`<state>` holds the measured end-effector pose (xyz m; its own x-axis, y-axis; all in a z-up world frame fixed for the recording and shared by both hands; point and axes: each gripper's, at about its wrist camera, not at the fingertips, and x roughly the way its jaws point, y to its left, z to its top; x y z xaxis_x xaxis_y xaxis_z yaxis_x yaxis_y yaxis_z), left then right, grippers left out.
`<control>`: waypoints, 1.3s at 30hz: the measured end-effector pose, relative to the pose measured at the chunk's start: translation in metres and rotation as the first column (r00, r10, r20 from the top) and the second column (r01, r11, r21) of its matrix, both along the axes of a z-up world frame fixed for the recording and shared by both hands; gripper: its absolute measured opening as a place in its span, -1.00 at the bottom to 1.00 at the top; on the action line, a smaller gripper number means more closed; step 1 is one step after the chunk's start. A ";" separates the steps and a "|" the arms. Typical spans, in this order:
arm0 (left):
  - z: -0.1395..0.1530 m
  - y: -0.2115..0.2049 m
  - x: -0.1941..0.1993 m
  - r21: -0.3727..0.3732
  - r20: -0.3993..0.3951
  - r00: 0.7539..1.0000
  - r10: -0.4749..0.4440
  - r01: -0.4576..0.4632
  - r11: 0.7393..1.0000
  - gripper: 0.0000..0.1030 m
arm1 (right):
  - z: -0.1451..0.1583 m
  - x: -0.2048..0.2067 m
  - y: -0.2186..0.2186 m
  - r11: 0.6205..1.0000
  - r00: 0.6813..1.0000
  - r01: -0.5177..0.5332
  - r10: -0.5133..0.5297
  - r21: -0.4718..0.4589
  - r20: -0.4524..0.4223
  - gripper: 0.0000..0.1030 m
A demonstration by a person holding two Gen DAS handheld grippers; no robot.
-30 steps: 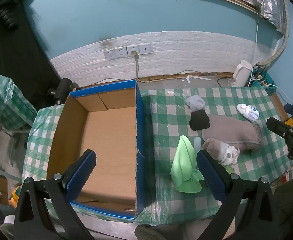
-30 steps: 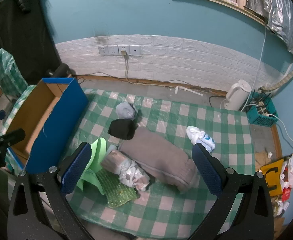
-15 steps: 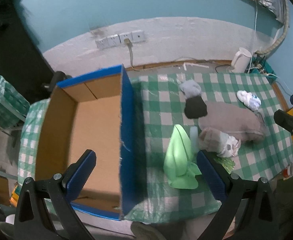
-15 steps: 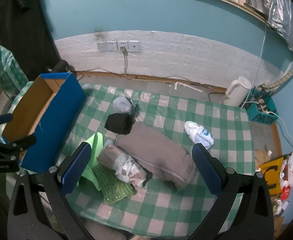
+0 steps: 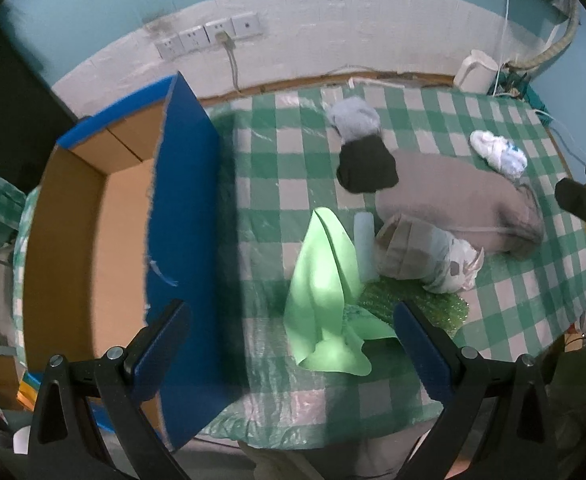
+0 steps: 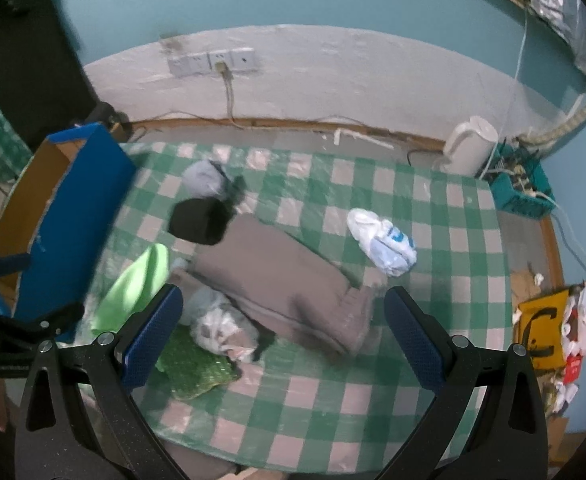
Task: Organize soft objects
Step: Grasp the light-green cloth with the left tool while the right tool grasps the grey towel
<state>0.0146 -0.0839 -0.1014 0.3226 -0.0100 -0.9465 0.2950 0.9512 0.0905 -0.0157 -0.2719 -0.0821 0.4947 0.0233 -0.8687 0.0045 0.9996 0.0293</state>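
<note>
A pile of soft things lies on the checked table [image 5: 277,184]: a light green cloth [image 5: 325,280], a grey folded garment [image 5: 449,196], a black sock [image 5: 367,164], a grey sock [image 5: 355,118], a white-blue bundle [image 5: 499,154], a crumpled grey-white bundle [image 5: 425,258] and a green bubble sheet [image 6: 195,364]. An open cardboard box [image 5: 89,232] with blue outer walls stands at the left. My left gripper [image 5: 289,344] is open and empty above the green cloth. My right gripper [image 6: 281,332] is open and empty above the grey garment [image 6: 277,276].
A white kettle [image 6: 471,144] and a teal basket [image 6: 521,188] stand past the table's far right corner. Wall sockets [image 6: 213,62] with a cable are on the back wall. Yellow and white clutter [image 6: 549,328] lies on the floor at the right.
Both grippers have moved forward and lower toward the pile. The left view has shifted right, from over the box to over the green cloth. Both stay open.
</note>
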 end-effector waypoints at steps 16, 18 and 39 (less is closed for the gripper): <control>-0.063 -0.016 0.014 0.001 -0.170 0.985 0.012 -0.012 1.000 0.97 | -0.054 0.034 -0.004 0.991 0.986 -0.126 0.120 -0.046 -0.113 0.95; -0.069 -0.017 0.016 0.006 -0.186 0.982 0.017 -0.016 1.000 0.97 | -0.059 0.036 -0.002 0.987 0.983 -0.146 0.137 -0.063 -0.125 0.95; -0.098 -0.002 0.017 -0.055 -0.206 0.978 0.027 -0.039 0.998 0.01 | -0.113 0.054 0.000 0.969 0.955 -0.206 0.168 -0.140 -0.243 0.91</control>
